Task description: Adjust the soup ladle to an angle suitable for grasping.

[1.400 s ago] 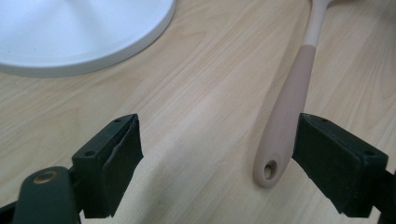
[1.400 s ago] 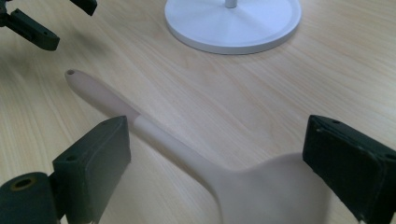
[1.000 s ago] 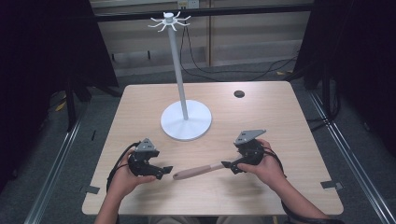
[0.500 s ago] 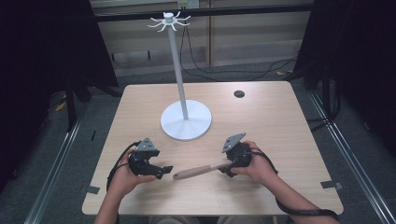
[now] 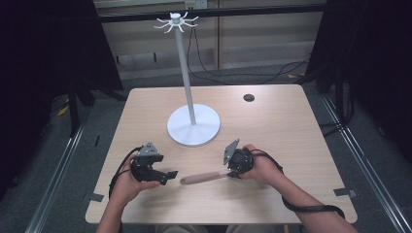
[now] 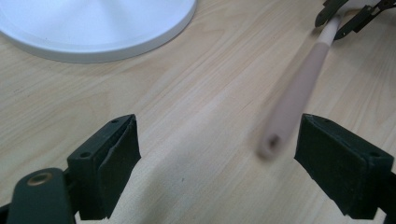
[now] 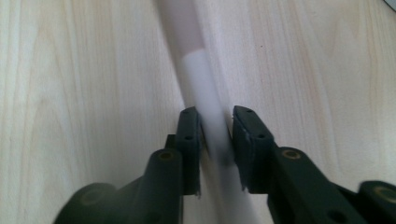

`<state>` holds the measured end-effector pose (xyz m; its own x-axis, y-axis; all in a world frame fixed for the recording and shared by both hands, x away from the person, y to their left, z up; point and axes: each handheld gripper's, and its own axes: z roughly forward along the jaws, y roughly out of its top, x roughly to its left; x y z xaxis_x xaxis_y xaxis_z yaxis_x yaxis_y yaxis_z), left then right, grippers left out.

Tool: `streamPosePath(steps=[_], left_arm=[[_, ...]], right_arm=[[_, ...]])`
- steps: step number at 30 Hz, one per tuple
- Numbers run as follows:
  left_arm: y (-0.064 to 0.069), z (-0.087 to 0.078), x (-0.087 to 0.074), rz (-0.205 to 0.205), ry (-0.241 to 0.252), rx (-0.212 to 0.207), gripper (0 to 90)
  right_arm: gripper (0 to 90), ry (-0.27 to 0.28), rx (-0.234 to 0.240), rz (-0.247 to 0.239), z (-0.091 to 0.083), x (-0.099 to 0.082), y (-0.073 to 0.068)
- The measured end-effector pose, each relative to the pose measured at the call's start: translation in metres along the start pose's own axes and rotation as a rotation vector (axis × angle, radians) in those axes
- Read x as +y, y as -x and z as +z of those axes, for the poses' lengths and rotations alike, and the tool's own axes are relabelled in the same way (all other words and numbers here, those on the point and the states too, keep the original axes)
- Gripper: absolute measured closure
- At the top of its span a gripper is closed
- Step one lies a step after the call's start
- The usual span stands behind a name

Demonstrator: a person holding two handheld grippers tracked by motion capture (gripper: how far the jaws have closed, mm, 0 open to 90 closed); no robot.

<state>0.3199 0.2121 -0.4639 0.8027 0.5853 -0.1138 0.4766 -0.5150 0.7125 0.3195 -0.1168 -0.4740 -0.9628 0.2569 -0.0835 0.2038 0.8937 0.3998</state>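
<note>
1. Gripping a utensil [image 5: 206,177], the right gripper [image 7: 215,135] has just closed its jaws on the pale shaft.
2. Handle beige, with a hole at its end; no writing legible.
3. Utensil lies near the table's [image 5: 272,121] front edge, between both grippers.
4. Left gripper [image 6: 217,154]: jaws apart, handle end between them, untouched.
5. White stand [image 5: 193,127] behind.

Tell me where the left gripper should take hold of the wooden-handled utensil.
Probably at the free handle end of the utensil, the blunt tip with a hole. It points at the left gripper, whose open fingers already flank it. Come in along the shaft's line from that end; the right gripper clamps the far white part.
</note>
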Motion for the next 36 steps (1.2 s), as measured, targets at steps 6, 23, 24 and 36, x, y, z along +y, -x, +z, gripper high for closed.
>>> streamPosePath(steps=[6, 23, 24, 36], left_arm=[[-0.001, -0.005, 0.003, 0.021, 0.037, 0.016, 14.1], [0.017, 0.015, 0.016, -0.006, 0.062, -0.036, 12.6], [0.019, 0.017, 0.018, -0.003, 0.066, -0.038, 12.7], [0.047, 0.037, 0.050, -0.046, 0.254, -0.077, 20.5]], right_arm=[[79.7, 0.062, 0.032, 0.018, -0.007, -0.014, 0.001], [79.7, 0.382, -0.093, 0.243, -0.044, -0.034, 0.001], [79.7, 0.398, -0.098, 0.263, -0.045, -0.034, 0.001], [79.7, 0.516, -0.120, 0.320, -0.045, -0.021, -0.004]])
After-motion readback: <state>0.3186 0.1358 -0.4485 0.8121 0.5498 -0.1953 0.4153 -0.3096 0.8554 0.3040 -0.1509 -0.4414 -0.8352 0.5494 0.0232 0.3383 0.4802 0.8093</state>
